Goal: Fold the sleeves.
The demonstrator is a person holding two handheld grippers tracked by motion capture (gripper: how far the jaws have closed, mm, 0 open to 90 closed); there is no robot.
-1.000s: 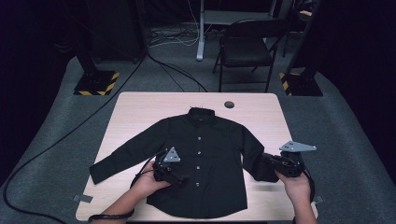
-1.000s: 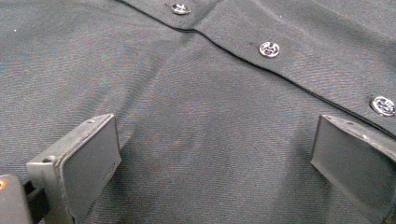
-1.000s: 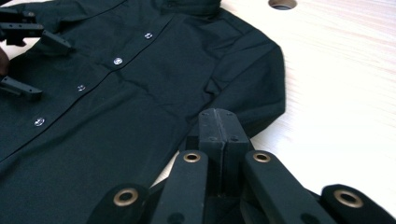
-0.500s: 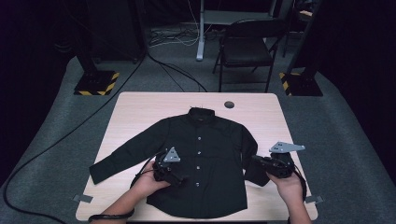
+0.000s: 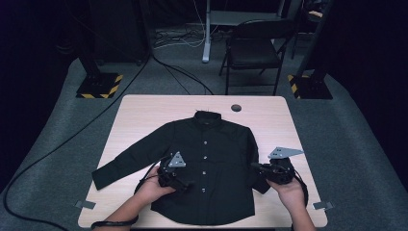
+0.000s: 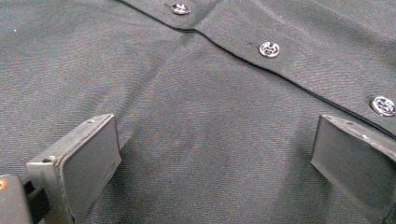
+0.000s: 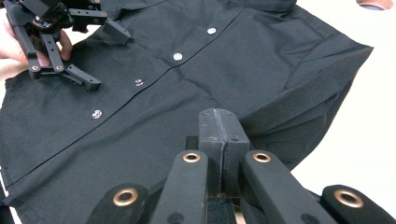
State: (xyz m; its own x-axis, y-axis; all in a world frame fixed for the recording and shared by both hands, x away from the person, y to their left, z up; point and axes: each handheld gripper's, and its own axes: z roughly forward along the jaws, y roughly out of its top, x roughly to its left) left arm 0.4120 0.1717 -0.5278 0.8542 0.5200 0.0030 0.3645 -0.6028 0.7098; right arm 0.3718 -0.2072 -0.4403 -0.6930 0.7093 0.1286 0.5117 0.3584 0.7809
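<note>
A black button-up shirt (image 5: 207,163) lies flat on the light wooden desk (image 5: 144,110), front side up, collar pointing away from the person and hem toward the near edge. Its one long sleeve (image 5: 130,161) stretches out diagonally toward the desk's left side. The other sleeve is folded in over the body at the shirt's right edge.

The left gripper (image 5: 185,182) rests on the shirt's front, just left of the button placket. In the left gripper view its jaws stand wide apart with bare cloth between them, and the fabric there shows a soft crease; three buttons (image 6: 269,48) run along the placket beyond.

The right gripper (image 5: 255,166) sits at the shirt's right edge, beside the folded sleeve. In the right gripper view its jaws are pressed together, pads meeting flat, with the folded fabric edge (image 7: 299,88) raised into a ridge directly ahead of them; whether any cloth is pinched between the pads cannot be told. The same view shows the left gripper (image 7: 109,56) farther off, open over the shirt.
</note>
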